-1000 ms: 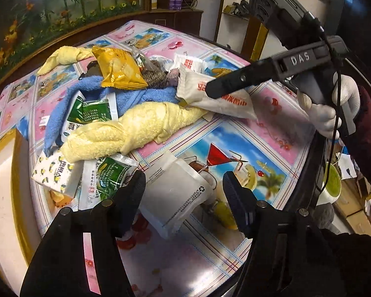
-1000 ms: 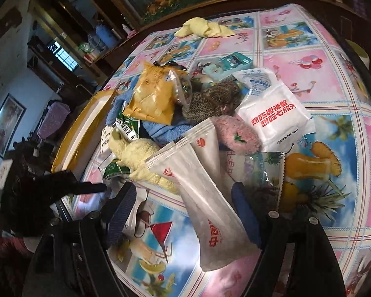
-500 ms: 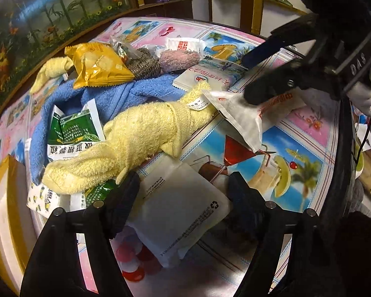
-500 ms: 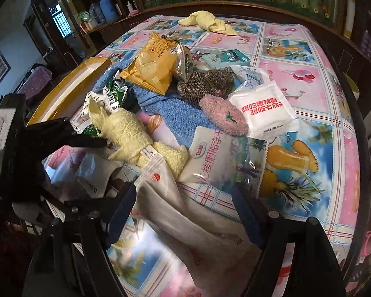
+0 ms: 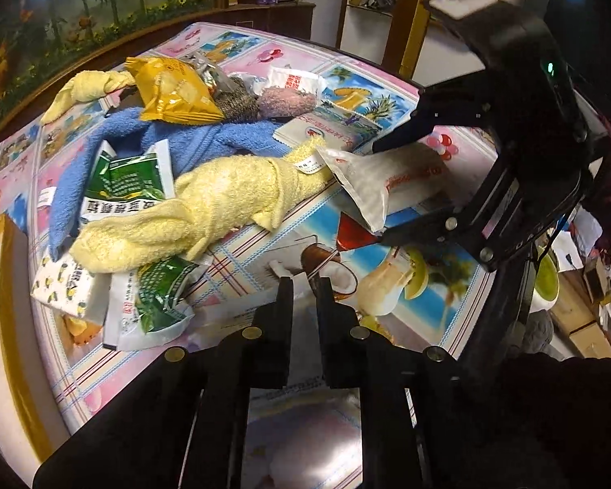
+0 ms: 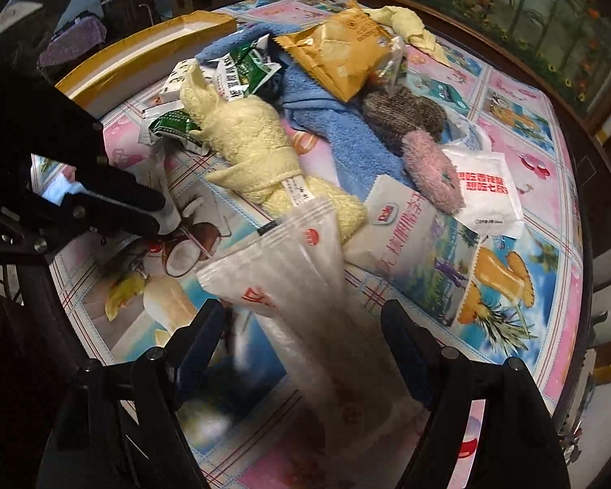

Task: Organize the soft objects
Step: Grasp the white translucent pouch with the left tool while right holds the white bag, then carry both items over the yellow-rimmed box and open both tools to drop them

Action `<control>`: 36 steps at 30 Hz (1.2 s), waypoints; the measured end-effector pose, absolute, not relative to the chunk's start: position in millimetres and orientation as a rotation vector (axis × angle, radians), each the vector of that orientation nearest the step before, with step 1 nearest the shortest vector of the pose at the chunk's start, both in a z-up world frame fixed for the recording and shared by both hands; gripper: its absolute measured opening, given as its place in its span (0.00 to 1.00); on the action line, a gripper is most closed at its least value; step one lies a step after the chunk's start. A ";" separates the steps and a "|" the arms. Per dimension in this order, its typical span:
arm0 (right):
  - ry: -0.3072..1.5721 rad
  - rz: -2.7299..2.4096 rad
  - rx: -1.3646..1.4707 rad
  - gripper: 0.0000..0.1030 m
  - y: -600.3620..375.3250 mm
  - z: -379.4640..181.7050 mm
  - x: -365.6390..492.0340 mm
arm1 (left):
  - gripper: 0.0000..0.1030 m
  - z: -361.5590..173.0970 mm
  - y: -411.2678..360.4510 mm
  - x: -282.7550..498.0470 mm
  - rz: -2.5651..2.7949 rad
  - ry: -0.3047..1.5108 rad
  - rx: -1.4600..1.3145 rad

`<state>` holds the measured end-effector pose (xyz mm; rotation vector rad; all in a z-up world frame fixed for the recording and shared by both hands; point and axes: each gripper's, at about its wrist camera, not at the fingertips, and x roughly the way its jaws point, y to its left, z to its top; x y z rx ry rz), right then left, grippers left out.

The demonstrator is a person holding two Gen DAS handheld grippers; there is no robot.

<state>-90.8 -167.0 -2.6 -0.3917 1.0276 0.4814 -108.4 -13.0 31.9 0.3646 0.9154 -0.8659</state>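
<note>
Meanwhile, left gripper (image 5: 303, 297) has just closed its jaws on a thin white pouch (image 5: 305, 391) at the table (image 5: 427, 313) edge; right gripper (image 6: 305, 326) stands wide w/ a clear red-print pouch (image 6: 305, 285) between, pads not visibly pressing. Risk: slick film slips out. Readable: "Dole" packet (image 6: 411, 244).

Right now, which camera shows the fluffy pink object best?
The right wrist view. There the fluffy pink object lies close and sharp, its whole length visible between the grey knitted item and the white packet with red text. In the left wrist view it is far, small, and partly hidden.
</note>
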 end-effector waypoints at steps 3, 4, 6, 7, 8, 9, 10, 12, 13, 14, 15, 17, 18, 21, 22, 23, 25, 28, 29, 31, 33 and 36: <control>1.020 0.468 -0.425 0.69 -156.5 -6.9 -99.9 | 0.58 45.0 7.0 -110.7 -0.825 0.882 0.332; 1.009 0.464 -0.414 0.55 -155.3 -5.9 -104.7 | 0.60 47.1 13.8 -112.2 -0.798 0.877 0.323; 1.014 0.455 -0.378 0.41 -154.6 -4.9 -107.1 | 0.61 46.8 25.5 -112.7 -0.750 0.903 0.290; 1.008 0.444 -0.373 0.40 -154.0 -4.9 -108.3 | 0.61 45.2 28.9 -112.9 -0.726 0.919 0.275; 1.001 0.430 -0.372 0.40 -153.0 -5.7 -109.6 | 0.61 42.9 32.6 -113.6 -0.690 0.937 0.256; 0.996 0.420 -0.369 0.39 -152.1 -5.6 -111.1 | 0.61 41.6 34.0 -114.2 -0.676 0.944 0.237; 0.996 0.412 -0.359 0.38 -151.8 -5.6 -111.4 | 0.61 40.2 34.1 -116.2 -0.676 0.947 0.221; 1.001 0.415 -0.330 0.38 -152.6 -4.4 -110.8 | 0.61 34.8 26.7 -121.2 -0.655 0.942 0.244; 1.001 0.418 -0.316 0.38 -152.9 -4.4 -112.3 | 0.61 32.0 23.6 -125.0 -0.634 0.938 0.278; 1.000 0.418 -0.306 0.38 -153.5 -4.5 -113.5 | 0.61 27.4 14.5 -127.6 -0.600 0.935 0.338; 1.000 0.416 -0.296 0.38 -154.1 -4.3 -113.3 | 0.61 22.4 3.9 -126.7 -0.573 0.933 0.392; 1.001 0.416 -0.273 0.39 -156.4 -3.6 -113.4 | 0.73 15.4 -12.6 -127.6 -0.575 0.917 0.446; 1.002 0.417 -0.262 0.39 -158.3 -3.1 -113.3 | 0.75 11.7 -17.6 -129.2 -0.589 0.919 0.458; 1.002 0.423 -0.235 0.39 -160.7 -3.5 -112.6 | 0.80 5.8 -23.1 -130.3 -0.665 0.928 0.382; 1.001 0.424 -0.229 0.39 -161.3 -3.5 -112.6 | 0.83 3.4 -23.3 -131.2 -0.687 0.927 0.350; 1.000 0.423 -0.225 0.39 -161.3 -3.5 -112.2 | 0.84 2.2 -25.5 -134.2 -0.685 0.914 0.369; 0.995 0.424 -0.217 0.39 -163.6 -3.4 -112.8 | 0.71 4.1 -25.5 -136.9 -0.710 0.915 0.367; 0.994 0.424 -0.193 0.38 -166.1 -2.6 -113.6 | 0.62 7.7 -27.1 -139.4 -0.703 0.918 0.371; 0.993 0.424 -0.187 0.38 -167.0 -2.4 -114.0 | 0.56 8.6 -26.8 -139.8 -0.700 0.915 0.368; 0.991 0.420 -0.177 0.38 -167.7 -2.0 -116.2 | 0.55 10.7 -21.8 -138.7 -0.706 0.926 0.332; 0.988 0.420 -0.160 0.36 -168.6 0.1 -119.3 | 0.54 14.0 -17.1 -140.5 -0.711 0.926 0.309; 0.978 0.422 -0.146 0.36 -168.2 6.2 -123.3 | 0.54 28.0 -6.6 -145.9 -0.712 0.908 0.249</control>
